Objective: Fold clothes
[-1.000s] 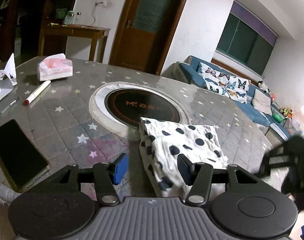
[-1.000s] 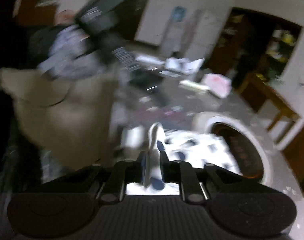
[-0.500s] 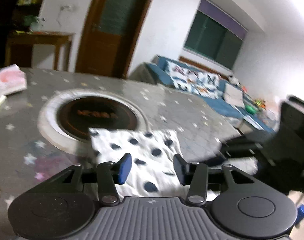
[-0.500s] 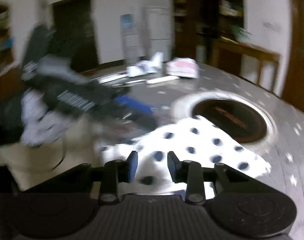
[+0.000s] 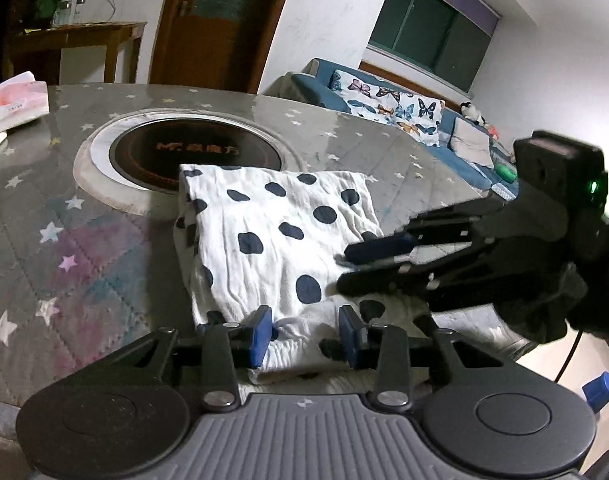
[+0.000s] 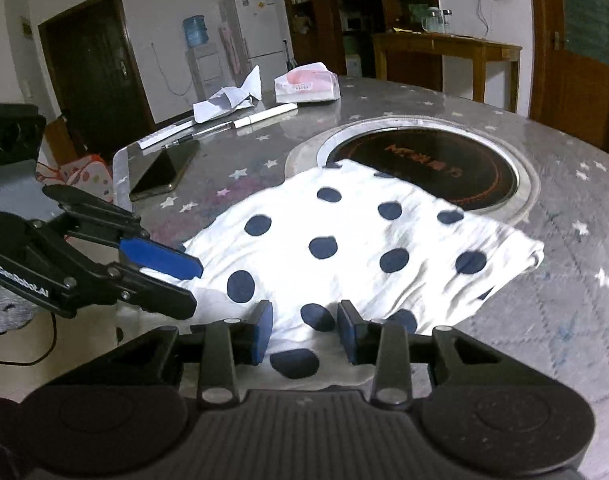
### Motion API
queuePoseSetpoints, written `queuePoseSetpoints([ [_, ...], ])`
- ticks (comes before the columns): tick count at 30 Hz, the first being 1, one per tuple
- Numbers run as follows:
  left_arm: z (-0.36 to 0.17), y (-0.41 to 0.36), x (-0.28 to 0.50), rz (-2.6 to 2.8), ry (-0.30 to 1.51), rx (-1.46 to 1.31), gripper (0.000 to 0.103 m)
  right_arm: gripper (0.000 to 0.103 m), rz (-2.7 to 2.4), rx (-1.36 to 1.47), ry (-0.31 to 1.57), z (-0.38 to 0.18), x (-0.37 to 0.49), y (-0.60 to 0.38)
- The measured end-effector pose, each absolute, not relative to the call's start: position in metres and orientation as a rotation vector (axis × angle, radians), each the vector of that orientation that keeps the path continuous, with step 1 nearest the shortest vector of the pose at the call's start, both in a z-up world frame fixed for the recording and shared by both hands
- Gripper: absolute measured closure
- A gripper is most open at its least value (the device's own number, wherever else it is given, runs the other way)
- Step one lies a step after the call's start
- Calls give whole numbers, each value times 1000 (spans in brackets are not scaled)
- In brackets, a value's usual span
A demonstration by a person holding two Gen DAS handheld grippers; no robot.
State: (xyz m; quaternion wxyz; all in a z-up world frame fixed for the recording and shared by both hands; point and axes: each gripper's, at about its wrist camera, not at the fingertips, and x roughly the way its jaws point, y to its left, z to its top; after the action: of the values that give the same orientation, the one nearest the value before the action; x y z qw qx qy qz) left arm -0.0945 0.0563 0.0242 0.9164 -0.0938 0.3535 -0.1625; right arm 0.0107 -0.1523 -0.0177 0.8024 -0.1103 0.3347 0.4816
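Note:
A white cloth with dark blue dots lies folded on the grey starred table, its far edge over the round cooktop. My left gripper sits low at the cloth's near edge. Its jaws are closing, with cloth lying between the blue pads, which do not press on it. My right gripper is at the cloth's near edge from the other side. Its jaws are opening over the fabric, with a gap on both sides. Each gripper shows in the other's view: right gripper, left gripper.
A round black cooktop is set into the table behind the cloth. A phone, pens, crumpled paper and a tissue pack lie on the far left. The table edge runs close below both grippers.
The right gripper, a second ago shut on a lifted fold of cloth, has opened and rolled level, and the cloth now lies flat. The left gripper narrowed and moved onto the cloth's near edge.

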Motion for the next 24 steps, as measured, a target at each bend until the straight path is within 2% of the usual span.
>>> queuePoseSetpoints([
  [6,40,47,-98,-374,658,-200,62,62,961,-226,667,-6,38,-149],
  [16,20,46,-98,-379,714,-211,61,62,821,-133,689,-41,92,-157],
  [24,18,48,-96,-389,714,-214,59,60,786,-118,665,-34,93,-169],
])
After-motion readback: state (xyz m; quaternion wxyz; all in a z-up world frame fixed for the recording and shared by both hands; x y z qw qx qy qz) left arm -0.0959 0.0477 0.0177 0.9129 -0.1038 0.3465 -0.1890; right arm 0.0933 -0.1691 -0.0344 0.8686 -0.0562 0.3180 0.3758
